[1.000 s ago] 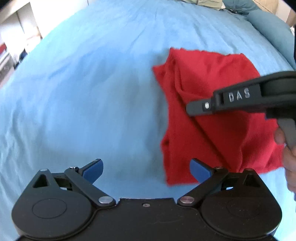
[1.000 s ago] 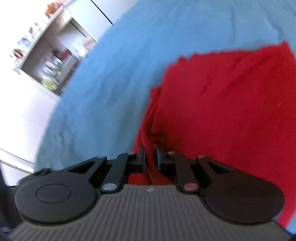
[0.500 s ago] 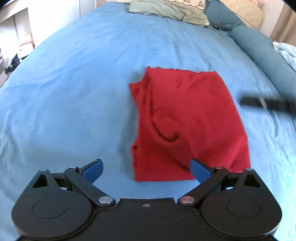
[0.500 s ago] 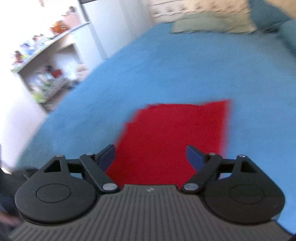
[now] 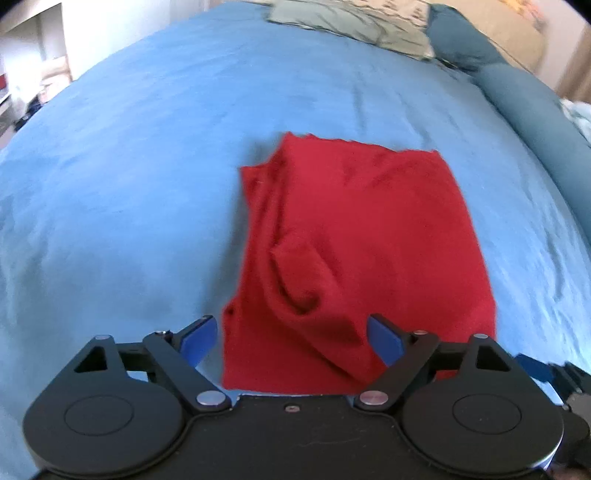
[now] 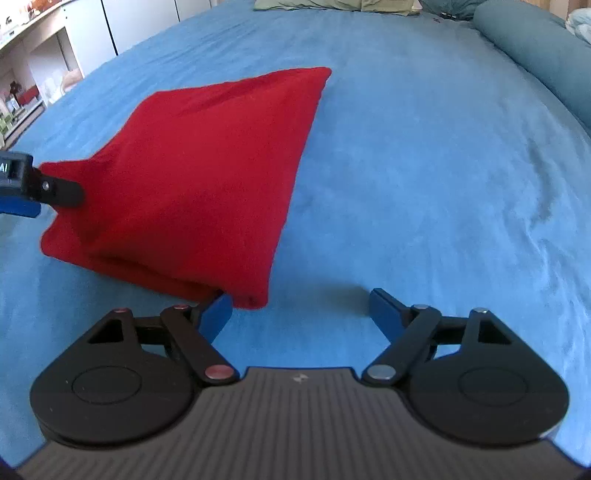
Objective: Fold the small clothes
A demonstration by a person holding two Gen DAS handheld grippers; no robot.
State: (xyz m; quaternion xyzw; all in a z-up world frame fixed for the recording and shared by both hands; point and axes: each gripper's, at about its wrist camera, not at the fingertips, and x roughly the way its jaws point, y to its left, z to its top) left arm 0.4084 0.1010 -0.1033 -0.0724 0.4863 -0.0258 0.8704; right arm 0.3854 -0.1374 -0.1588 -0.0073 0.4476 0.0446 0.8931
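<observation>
Right wrist: right gripper [image 6: 301,308] newly off red cloth [image 6: 192,177].

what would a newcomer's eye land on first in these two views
The folded red cloth jumps out, lying in the middle of the wide blue bedsheet with a bunched ridge along its left side. Next come the two black grippers with blue finger pads: the left gripper open over the cloth's near edge, the right gripper open beside its near corner.

You are facing bare blue bedsheet [image 6: 424,166] all around the red cloth [image 5: 354,251]; pillows [image 5: 354,22] are crowding the far edge.
</observation>
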